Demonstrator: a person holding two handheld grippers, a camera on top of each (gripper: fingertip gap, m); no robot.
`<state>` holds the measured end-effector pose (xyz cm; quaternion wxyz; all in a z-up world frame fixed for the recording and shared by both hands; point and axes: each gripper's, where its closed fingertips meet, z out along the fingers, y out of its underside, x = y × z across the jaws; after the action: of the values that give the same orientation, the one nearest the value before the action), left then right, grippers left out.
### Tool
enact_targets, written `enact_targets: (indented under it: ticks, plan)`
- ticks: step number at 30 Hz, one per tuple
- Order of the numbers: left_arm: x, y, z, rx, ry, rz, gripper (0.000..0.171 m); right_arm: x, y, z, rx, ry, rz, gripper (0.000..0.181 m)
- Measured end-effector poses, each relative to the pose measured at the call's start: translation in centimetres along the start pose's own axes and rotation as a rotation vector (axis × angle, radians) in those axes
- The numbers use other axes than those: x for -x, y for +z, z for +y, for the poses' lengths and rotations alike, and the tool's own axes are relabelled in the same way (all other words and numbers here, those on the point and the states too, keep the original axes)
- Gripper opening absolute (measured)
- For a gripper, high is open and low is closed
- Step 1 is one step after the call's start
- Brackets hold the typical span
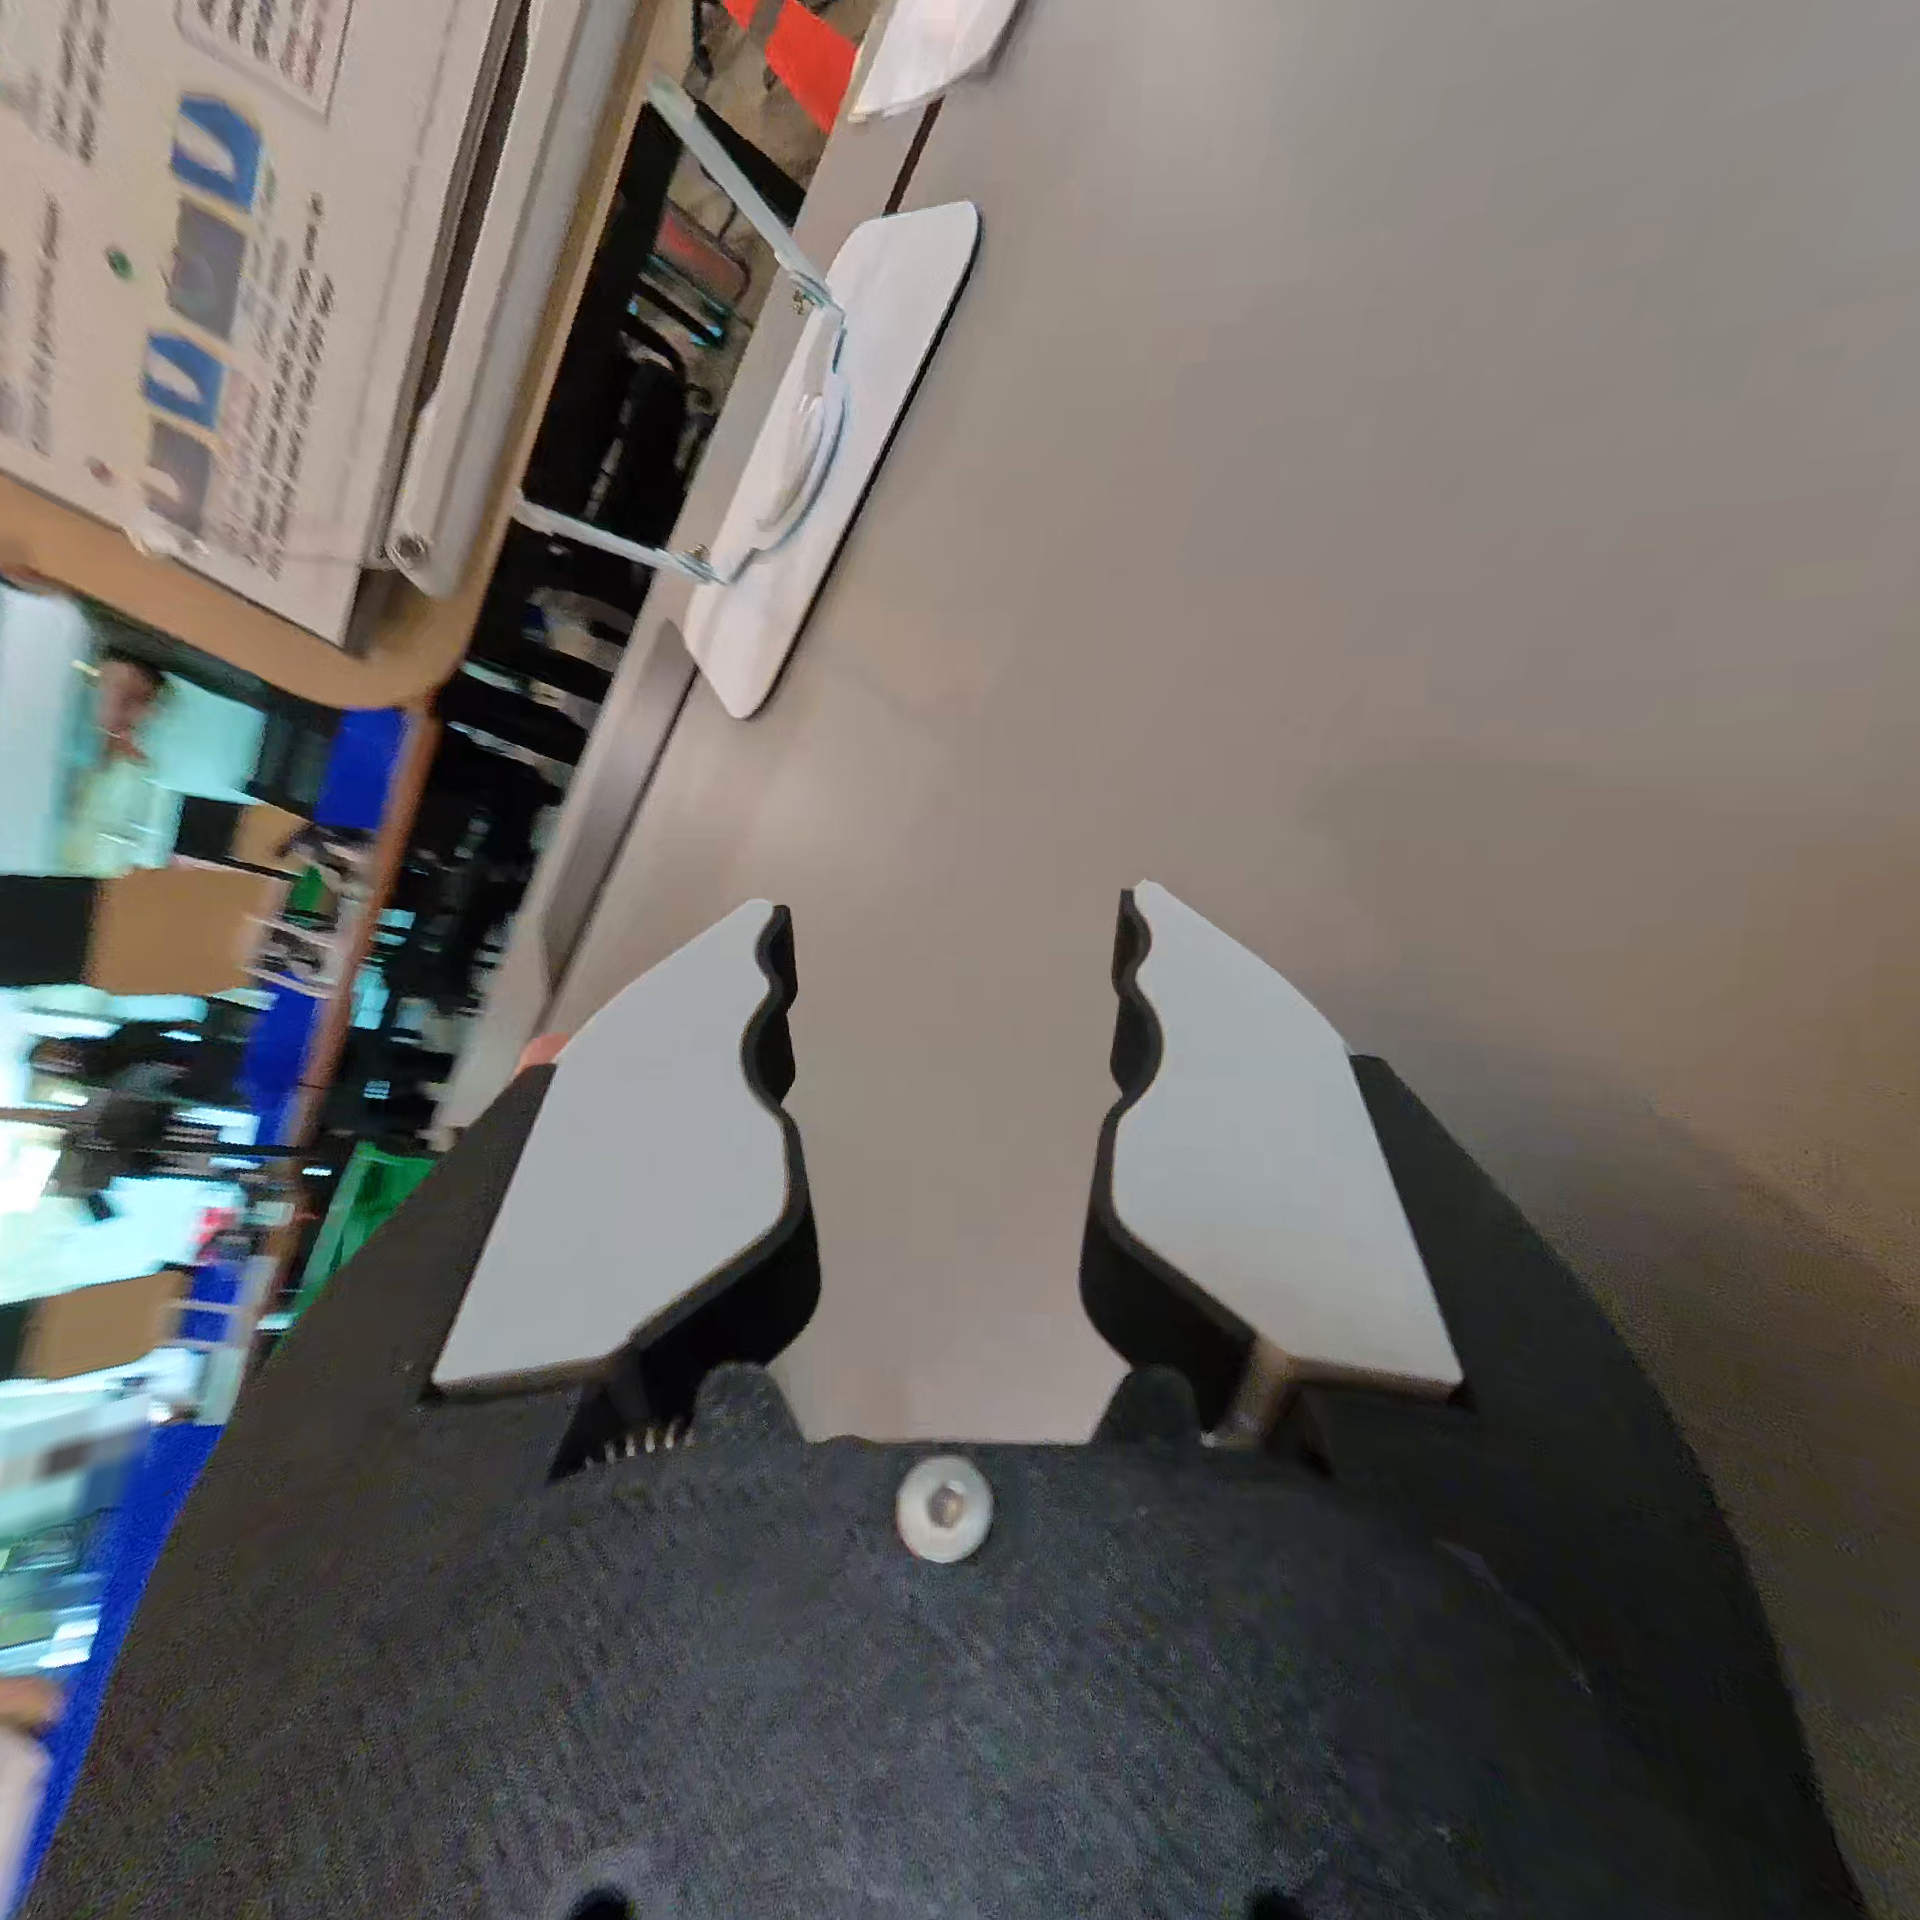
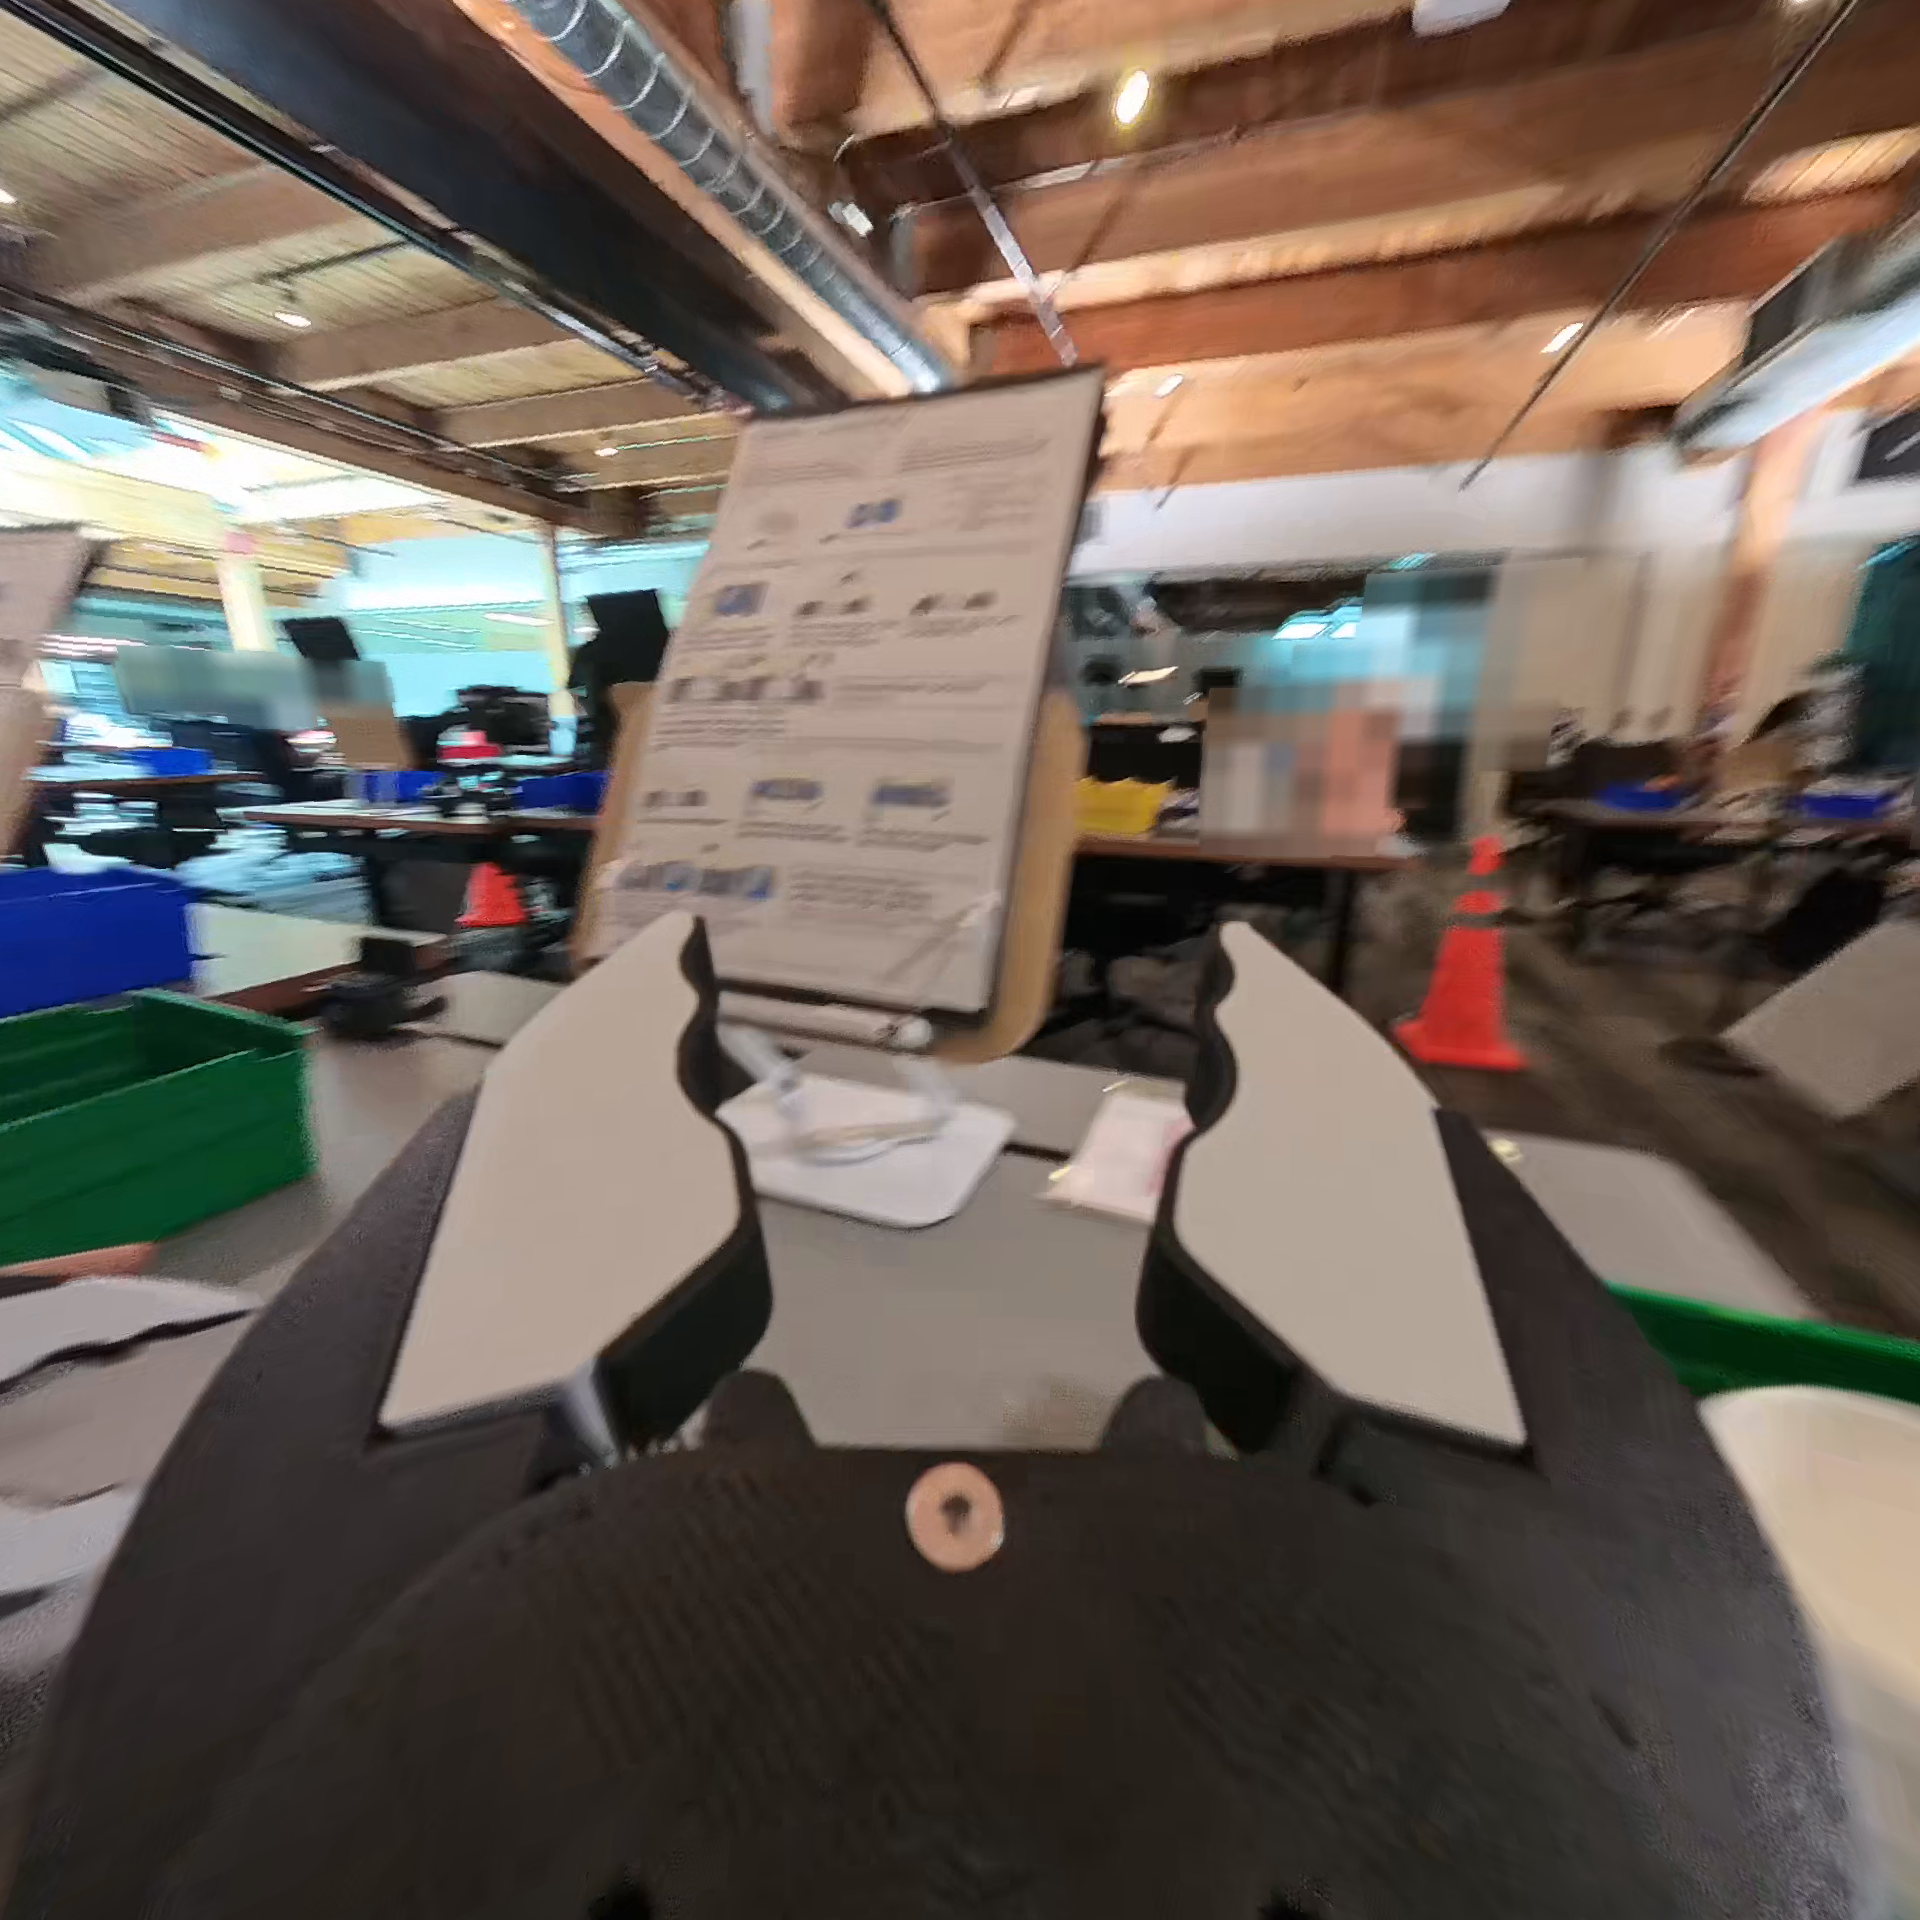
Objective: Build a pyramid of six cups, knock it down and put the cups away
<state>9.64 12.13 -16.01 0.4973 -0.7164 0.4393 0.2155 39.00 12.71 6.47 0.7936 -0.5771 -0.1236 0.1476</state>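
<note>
My left gripper [image 1: 954, 914] is open and empty, rolled on its side over a bare grey tabletop [image 1: 1351, 623]. Ahead of it stands a white stand base [image 1: 831, 457] with metal legs that carries a printed sheet on a board [image 1: 208, 291]. My right gripper [image 2: 961, 945] is open and empty, held above the same grey table [image 2: 935, 1309]. It points at the printed sheet on its board [image 2: 862, 696] and the white stand base [image 2: 883, 1153]. A small white packet [image 2: 1117, 1153] lies on the table just right of the base.
A green bin [image 2: 145, 1122] sits at the left of the table, and another green bin edge [image 2: 1766, 1351] at the right with a white container [image 2: 1839, 1558] near it. Orange cones [image 2: 1465, 987] stand on the floor behind. Blue bins and other tables fill the background.
</note>
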Motion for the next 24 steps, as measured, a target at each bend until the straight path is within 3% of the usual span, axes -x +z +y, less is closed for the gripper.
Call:
enact_targets:
  ticks: [3, 6, 10, 13, 17, 20, 24]
  plan:
    - [-0.2, -0.4, 0.3, -0.036, -0.201, 0.078, 0.059, 6.5, 0.5, 5.5, 0.126, 0.159, -0.116, 0.061]
    - [-0.4, -0.7, 0.6, -0.062, -0.353, 0.155, 0.058, 11.4, -0.7, 10.2, 0.196, 0.203, -0.159, 0.022]
    - [-0.4, -0.8, 0.2, -0.120, -0.552, 0.246, 0.057, 14.4, -1.6, 10.2, 0.223, 0.144, -0.197, 0.000]
    - [-0.7, -0.6, 0.2, -0.137, -0.668, 0.318, 0.057, 13.4, -2.6, 9.6, 0.230, 0.040, -0.125, 0.000]
    - [-0.2, -0.6, 0.2, -0.161, -0.725, 0.329, 0.059, 8.8, -3.7, 9.3, 0.224, -0.127, 0.077, 0.002]
    - [-0.3, -0.7, 0.0, -0.165, -0.779, 0.362, 0.059, 5.9, -4.5, 8.7, 0.202, -0.151, 0.136, 0.027]
    - [-0.5, -0.7, -0.2, -0.167, -0.815, 0.387, 0.060, 0.2, -6.3, 7.8, 0.198, -0.037, 0.276, 0.055]
